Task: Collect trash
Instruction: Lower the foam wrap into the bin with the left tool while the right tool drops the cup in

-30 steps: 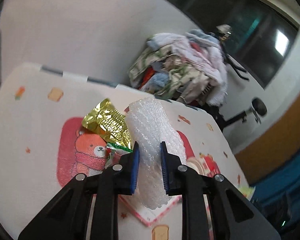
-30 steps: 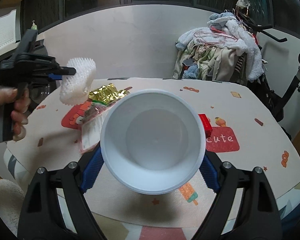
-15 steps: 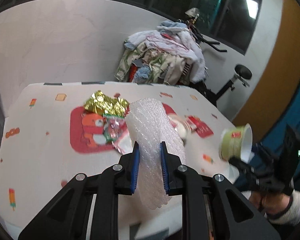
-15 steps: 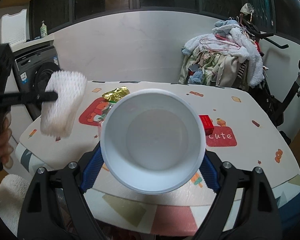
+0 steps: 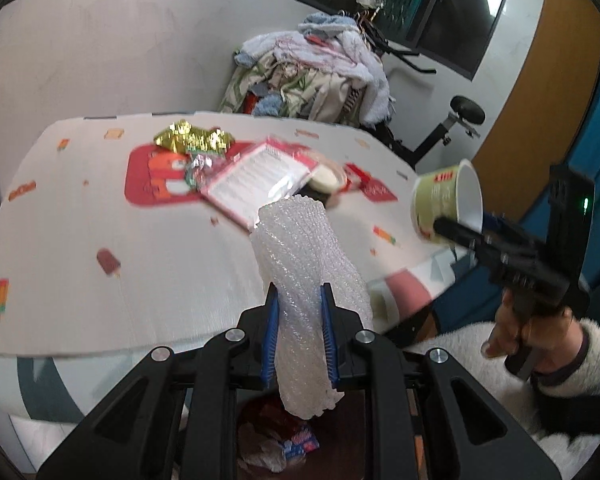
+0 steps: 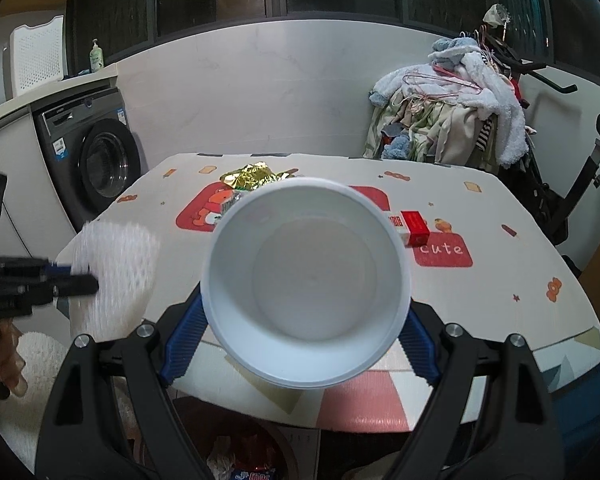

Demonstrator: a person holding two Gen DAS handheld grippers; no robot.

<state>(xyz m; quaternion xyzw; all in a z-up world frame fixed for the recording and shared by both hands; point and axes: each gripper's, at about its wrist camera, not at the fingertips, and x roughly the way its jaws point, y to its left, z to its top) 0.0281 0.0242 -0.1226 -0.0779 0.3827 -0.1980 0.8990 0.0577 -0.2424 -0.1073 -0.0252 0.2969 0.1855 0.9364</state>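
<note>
The table (image 6: 500,280) lies ahead of both claws, with its near edge beneath them. On the floor under that edge, directly below the left claw, sits what looks like a bin (image 5: 276,440) with wrappers already in it.

The paper cup (image 6: 306,284) is the biggest piece in hand. The right claw (image 6: 304,332) holds it by the wall, jaws set wide on either side, mouth facing the camera and empty. It should be light and thin-walled, so a hard squeeze would likely buckle it; gripping across the middle of the wall, as now, seems sound.

The foam net sleeve (image 5: 308,288) stands clamped in the left claw (image 5: 300,336), jaws narrow and pinching its lower half, the top rising free above the fingers. It looks very light, soft and springy, and should crush without harm and fall slowly when let go.

Farther ahead of the claws on the table lie a flat printed packet (image 5: 256,184), a crumpled gold wrapper (image 5: 192,140) and a small red box (image 6: 416,226). The wrappers are probably thin and slippery, best pinched at a raised fold; the box is stiff and can be taken by its sides.
</note>
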